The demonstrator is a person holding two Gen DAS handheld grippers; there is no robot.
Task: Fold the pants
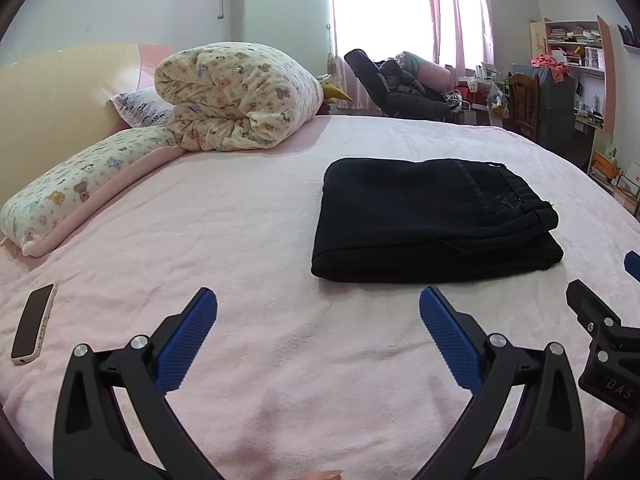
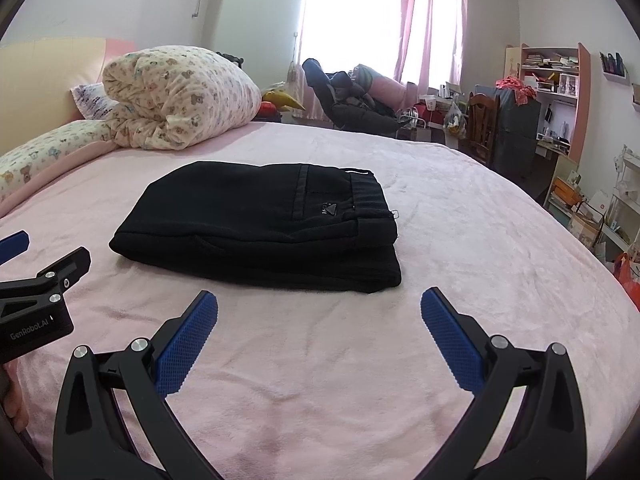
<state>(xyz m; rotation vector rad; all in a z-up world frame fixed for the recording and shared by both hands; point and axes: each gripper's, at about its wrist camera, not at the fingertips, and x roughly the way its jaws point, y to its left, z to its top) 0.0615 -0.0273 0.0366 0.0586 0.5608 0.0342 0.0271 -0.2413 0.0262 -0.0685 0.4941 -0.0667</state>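
Left gripper (image 1: 318,308) and right gripper (image 2: 319,308) spread wide, short of folded pants (image 2: 264,228)

A lived-in home bedroom is shown: a bed (image 1: 280,208) spread with pink, a rolled quilt (image 1: 236,96) and pillow (image 1: 72,192) laid at its head, pink curtains (image 2: 420,20) hung at the window, and a cluttered bookshelf (image 2: 556,76) set by the wall.

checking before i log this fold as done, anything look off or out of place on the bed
The black pants lie folded in a neat, flat stack, nothing askew. The only stray item is a phone lying on the pink bedspread to the left, apart from the pants.
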